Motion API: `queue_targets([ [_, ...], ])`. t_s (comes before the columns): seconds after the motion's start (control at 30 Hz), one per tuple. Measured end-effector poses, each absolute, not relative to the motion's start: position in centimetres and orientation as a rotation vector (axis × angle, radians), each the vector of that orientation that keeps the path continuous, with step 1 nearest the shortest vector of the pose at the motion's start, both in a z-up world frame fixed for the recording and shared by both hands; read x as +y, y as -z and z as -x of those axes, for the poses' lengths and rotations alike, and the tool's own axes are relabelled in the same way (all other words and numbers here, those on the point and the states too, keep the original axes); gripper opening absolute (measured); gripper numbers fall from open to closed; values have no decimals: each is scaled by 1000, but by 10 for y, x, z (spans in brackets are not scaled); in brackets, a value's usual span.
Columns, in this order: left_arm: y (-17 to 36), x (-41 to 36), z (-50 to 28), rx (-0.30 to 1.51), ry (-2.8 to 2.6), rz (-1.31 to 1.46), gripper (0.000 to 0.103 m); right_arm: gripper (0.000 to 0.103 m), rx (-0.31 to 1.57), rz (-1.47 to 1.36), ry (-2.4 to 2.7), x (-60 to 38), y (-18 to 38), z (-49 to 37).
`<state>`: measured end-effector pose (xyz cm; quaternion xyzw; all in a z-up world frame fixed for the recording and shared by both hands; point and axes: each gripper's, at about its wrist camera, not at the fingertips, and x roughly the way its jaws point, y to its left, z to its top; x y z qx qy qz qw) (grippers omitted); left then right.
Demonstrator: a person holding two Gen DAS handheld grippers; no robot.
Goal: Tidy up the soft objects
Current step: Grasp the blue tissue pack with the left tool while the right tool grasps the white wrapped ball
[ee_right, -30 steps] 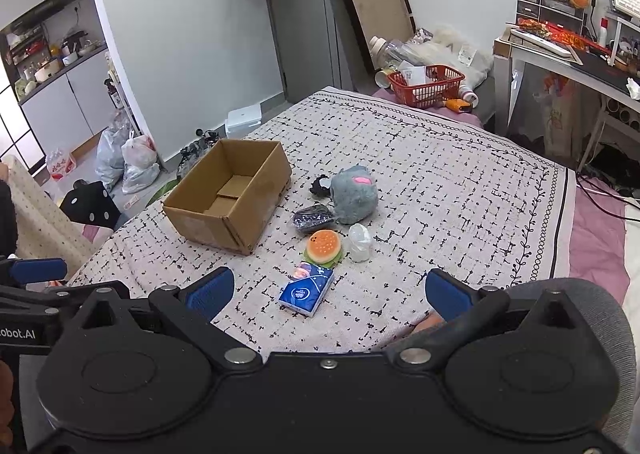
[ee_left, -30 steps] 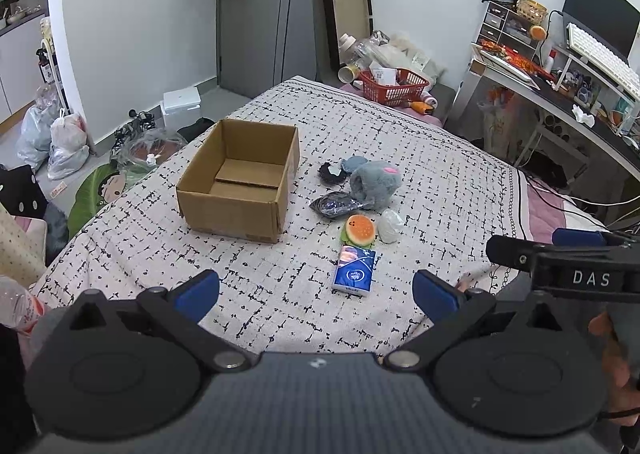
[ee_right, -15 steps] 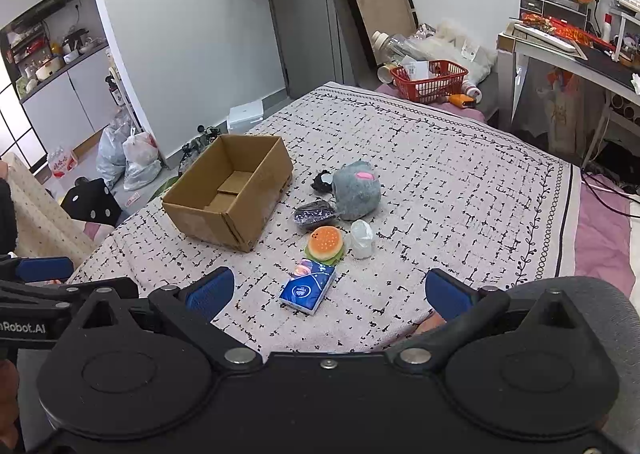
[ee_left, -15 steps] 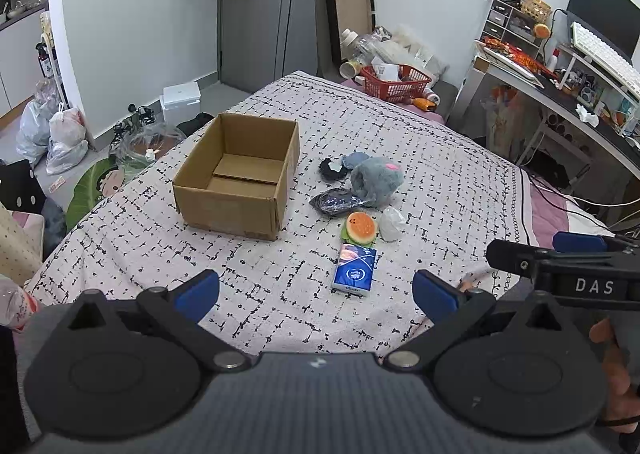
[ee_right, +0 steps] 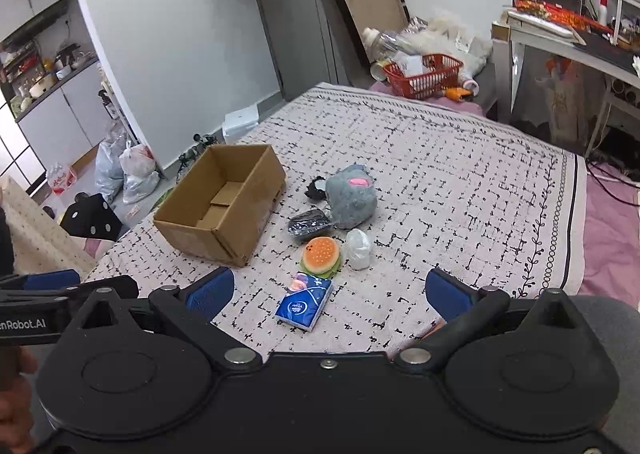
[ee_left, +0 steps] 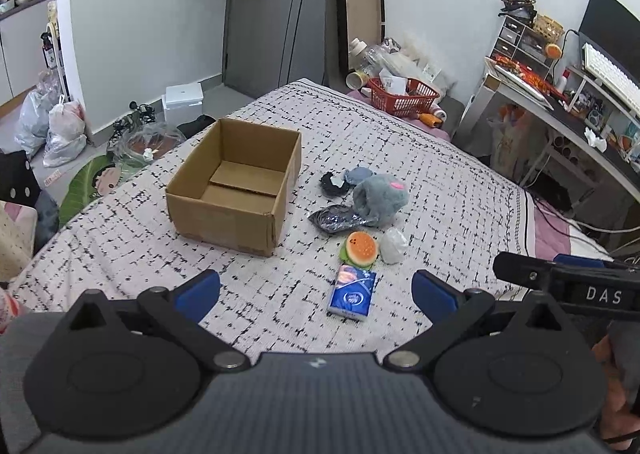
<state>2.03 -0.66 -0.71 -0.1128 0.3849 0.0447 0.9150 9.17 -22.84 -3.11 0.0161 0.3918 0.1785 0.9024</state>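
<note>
An open, empty cardboard box (ee_left: 240,190) (ee_right: 222,210) sits on the patterned bedspread. Right of it lie several soft items: a grey plush (ee_left: 380,196) (ee_right: 351,198), a dark shiny pouch (ee_left: 336,219) (ee_right: 309,223), a burger squishy (ee_left: 361,248) (ee_right: 321,255), a white wrapped lump (ee_left: 393,246) (ee_right: 358,248), a small black-and-white item (ee_left: 333,184) (ee_right: 316,187) and a blue tissue pack (ee_left: 352,297) (ee_right: 305,305). My left gripper (ee_left: 316,292) and right gripper (ee_right: 330,292) both hover open at the near edge, short of the tissue pack, holding nothing.
A red basket (ee_left: 402,96) (ee_right: 422,74) stands beyond the bed's far end. A cluttered desk (ee_left: 568,122) runs along the right. Bags and clutter (ee_left: 60,126) lie on the floor at left. The right gripper's side (ee_left: 568,286) shows in the left wrist view.
Both grippers have moved forward a little toward the items, so the box and toys appear slightly nearer. Nothing on the bed has moved.
</note>
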Motion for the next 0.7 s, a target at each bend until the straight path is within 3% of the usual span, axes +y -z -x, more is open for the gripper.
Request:
queue_targets([
  [0.7, 67, -3, -87, 884, -144, 301, 100, 103, 965, -79, -372, -214, 60, -177],
])
